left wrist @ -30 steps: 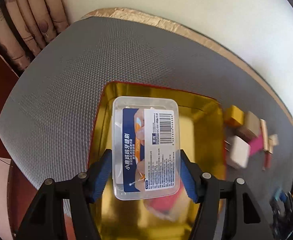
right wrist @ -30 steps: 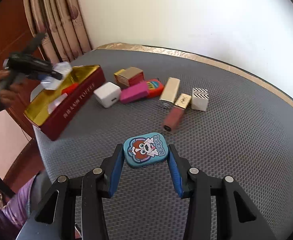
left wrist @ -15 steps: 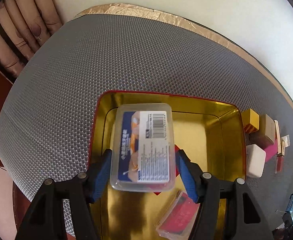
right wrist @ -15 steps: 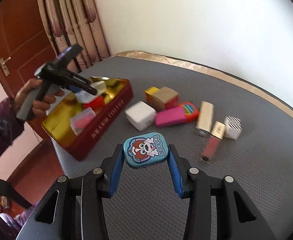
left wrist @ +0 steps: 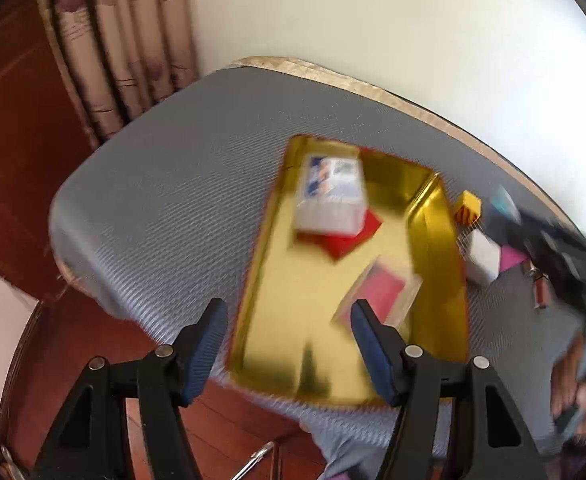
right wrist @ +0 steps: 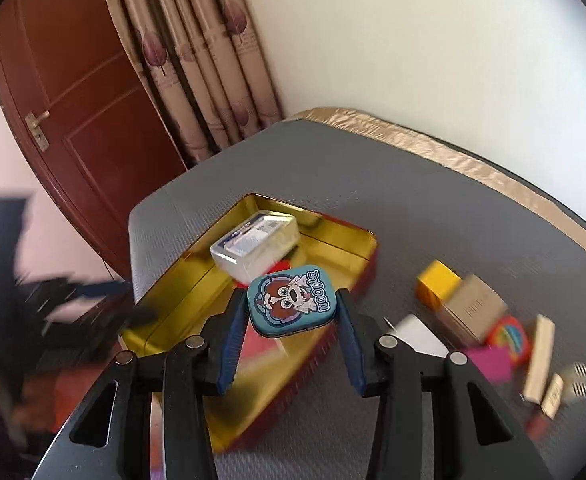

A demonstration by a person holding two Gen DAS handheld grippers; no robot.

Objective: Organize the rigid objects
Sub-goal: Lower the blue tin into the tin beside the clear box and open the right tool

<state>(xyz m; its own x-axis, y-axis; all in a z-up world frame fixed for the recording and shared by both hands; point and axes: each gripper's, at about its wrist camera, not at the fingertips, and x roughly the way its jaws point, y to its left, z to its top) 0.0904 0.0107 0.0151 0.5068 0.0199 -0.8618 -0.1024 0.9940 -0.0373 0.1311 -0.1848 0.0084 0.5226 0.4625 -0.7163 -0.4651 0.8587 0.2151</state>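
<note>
A gold-lined red tin tray (left wrist: 433,208) (right wrist: 333,236) lies on the grey mat. A clear plastic box (left wrist: 331,192) (right wrist: 255,242) rests in its far end on a red item (left wrist: 349,236); a pink packet (left wrist: 381,292) lies nearer. My left gripper (left wrist: 289,340) is open and empty, pulled back over the tray's near end. My right gripper (right wrist: 289,328) is shut on a blue cartoon tin (right wrist: 293,300), held above the tray's right side.
Right of the tray lie a yellow box (right wrist: 437,282), a tan box (right wrist: 473,310), a white cube (left wrist: 483,256), a pink item (right wrist: 491,362) and lipstick boxes (right wrist: 539,360). A curtain and a brown door (right wrist: 77,92) stand behind. The mat's edge (left wrist: 93,272) is at left.
My left gripper let go of the clear box into the tray and drew back and up. My right gripper carried the blue tin left, over the tray.
</note>
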